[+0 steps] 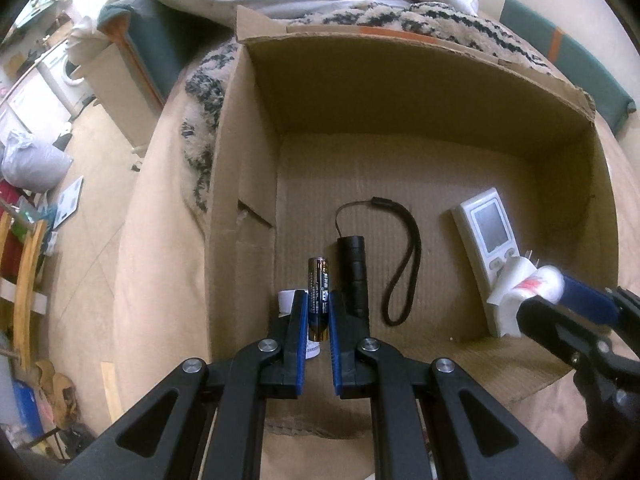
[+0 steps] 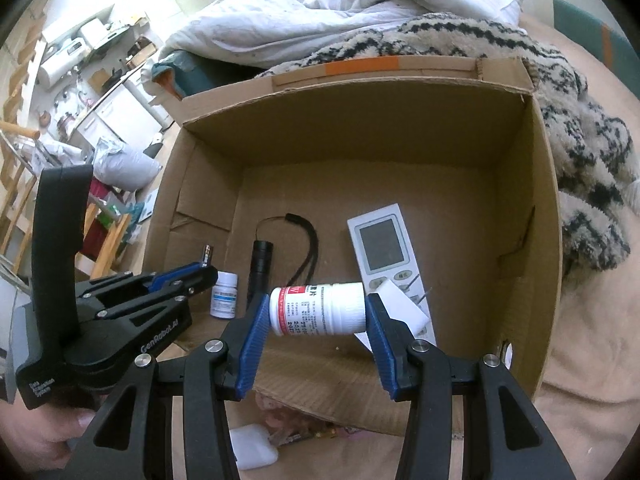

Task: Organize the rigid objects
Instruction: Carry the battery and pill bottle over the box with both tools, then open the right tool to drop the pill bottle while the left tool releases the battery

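An open cardboard box [image 1: 400, 92] [image 2: 360, 128] lies on a bed. My left gripper [image 1: 318, 300] is shut on a dark AA battery [image 1: 318, 280], held upright low inside the box near its left wall; that left gripper [image 2: 206, 270] also shows in the right wrist view with the battery [image 2: 207, 255] sticking out. My right gripper [image 2: 316, 308] is shut on a white pill bottle [image 2: 320, 310] with a red-printed label, held sideways above the box floor. On the floor lie a black flashlight [image 1: 354, 276] [image 2: 260, 266] with a wrist strap, a white remote [image 1: 486, 240] [image 2: 384, 256] and a small white bottle [image 2: 225, 294].
A white plug adapter [image 2: 404, 312] lies on the remote's lower end. A patterned fleece blanket [image 2: 568, 128] and a white duvet [image 2: 340, 12] crowd the box's far and right sides. A white case [image 2: 252, 450] lies in front of the box. A person's hand [image 2: 36, 440] holds the left gripper.
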